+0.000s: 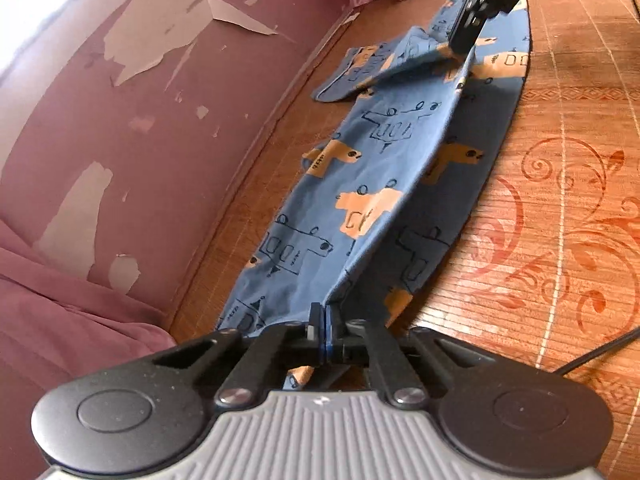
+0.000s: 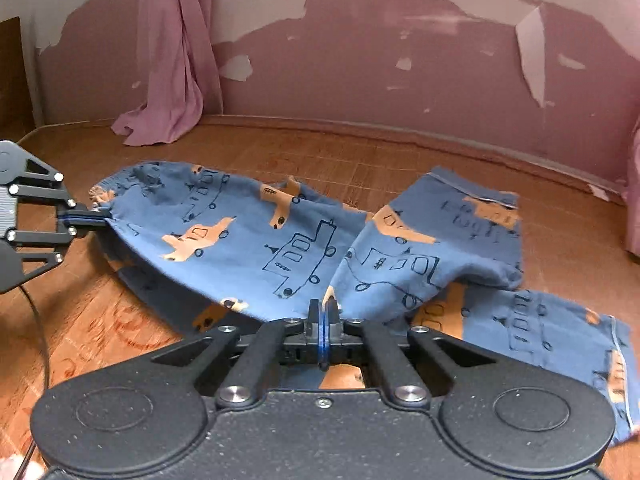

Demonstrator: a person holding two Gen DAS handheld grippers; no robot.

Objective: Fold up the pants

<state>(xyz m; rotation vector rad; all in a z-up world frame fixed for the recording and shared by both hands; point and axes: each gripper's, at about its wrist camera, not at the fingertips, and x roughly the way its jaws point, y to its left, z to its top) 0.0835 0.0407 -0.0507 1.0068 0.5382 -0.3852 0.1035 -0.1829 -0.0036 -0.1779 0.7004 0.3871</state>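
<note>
The blue vehicle-print pants (image 2: 256,248) lie on the woven bamboo mat (image 1: 560,168), near its edge along the peeling pink wall (image 2: 360,60). The left gripper (image 1: 323,334) is clamped on the waistband end; the right gripper (image 2: 325,322) pinches the fabric near the crotch, lifting a taut ridge between them. One leg lies flat, the other rumpled. The lengthwise fold appears underway; crosswise folds seem to remain.

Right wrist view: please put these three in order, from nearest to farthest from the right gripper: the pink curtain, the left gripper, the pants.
1. The pants: pinched in the right gripper, directly ahead.
2. The left gripper: at the left edge, gripping the other end of the pants.
3. The pink curtain: far back left, hanging against the peeling wall.
</note>
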